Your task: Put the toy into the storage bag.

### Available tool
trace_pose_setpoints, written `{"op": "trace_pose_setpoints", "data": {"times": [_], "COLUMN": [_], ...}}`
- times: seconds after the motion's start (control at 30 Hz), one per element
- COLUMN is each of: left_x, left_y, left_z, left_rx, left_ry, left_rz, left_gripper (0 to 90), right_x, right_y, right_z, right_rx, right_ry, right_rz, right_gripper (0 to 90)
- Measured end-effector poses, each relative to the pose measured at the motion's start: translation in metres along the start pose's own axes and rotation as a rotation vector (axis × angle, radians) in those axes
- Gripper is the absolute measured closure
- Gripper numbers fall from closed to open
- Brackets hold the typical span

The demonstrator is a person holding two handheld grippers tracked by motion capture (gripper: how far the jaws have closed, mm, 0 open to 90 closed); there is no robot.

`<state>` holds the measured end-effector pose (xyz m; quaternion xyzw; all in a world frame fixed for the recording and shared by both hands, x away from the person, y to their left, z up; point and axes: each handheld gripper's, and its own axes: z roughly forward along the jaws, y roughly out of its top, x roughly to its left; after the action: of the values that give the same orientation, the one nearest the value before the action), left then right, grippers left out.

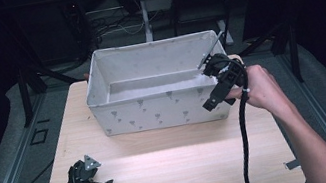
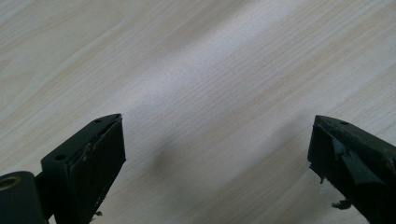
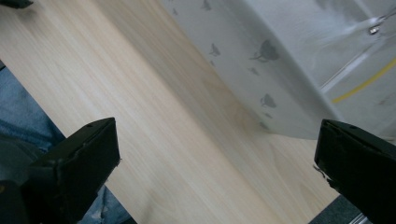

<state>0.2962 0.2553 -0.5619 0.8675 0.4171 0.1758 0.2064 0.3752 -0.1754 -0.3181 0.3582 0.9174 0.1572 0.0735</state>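
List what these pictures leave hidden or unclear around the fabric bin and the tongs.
- Fabric bin floor nearest the person: high view, hidden behind its own front wall.
- Thin metal piece at the bin's right rim: high view, too small to identify.
- Bin in the right gripper view: cut off by the frame edge, blurred.

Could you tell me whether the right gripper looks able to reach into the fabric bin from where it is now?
Probably yes: the right gripper, open and holding nothing, sits at the near right corner of the fabric bin, whose top is open and uncovered.
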Motion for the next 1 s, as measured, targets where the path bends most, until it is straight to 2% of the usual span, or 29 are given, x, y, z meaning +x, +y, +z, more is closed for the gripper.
{"op": "trace_pose_setpoints", "data": {"times": [0.23,0.4,0.5,0.53,0.63,0.8,0.83,0.9,1.0], "left_x": [-0.001,-0.001,-0.002,-0.002,-0.002,-0.002,-0.003,-0.004,-0.005], "left_y": [0.0,0.0,0.001,0.001,0.001,0.001,0.001,0.002,0.003], "left_z": [0.001,0.002,0.002,0.002,0.002,0.003,0.003,0.003,0.004], "left_rx": [0.004,0.006,0.006,0.004,0.007,0.009,0.007,0.014,0.013], "left_ry": [-0.003,-0.004,-0.005,-0.002,-0.001,-0.003,0.0,-0.006,-0.002], "left_rz": [0.003,0.004,0.007,0.008,0.012,0.012,0.014,0.014,0.021], "left_gripper": [4.3,4.3,4.4,4.4,4.4,4.5,4.5,4.5,4.4], "right_x": [0.016,0.025,0.026,0.027,0.028,0.03,0.03,0.029,0.026], "right_y": [-0.015,-0.03,-0.037,-0.045,-0.057,-0.075,-0.078,-0.085,-0.095], "right_z": [0.029,0.057,0.068,0.08,0.096,0.116,0.118,0.126,0.135], "right_rx": [0.017,0.033,0.055,0.048,0.051,0.04,0.051,0.04,0.055], "right_ry": [0.017,0.036,0.042,0.045,0.06,0.088,0.08,0.09,0.08], "right_rz": [-0.033,-0.03,-0.033,-0.024,-0.015,0.008,-0.002,0.011,0.028], "right_gripper": [0.0,0.0,0.0,0.0,0.0,0.0,0.0,0.0,0.0]}}
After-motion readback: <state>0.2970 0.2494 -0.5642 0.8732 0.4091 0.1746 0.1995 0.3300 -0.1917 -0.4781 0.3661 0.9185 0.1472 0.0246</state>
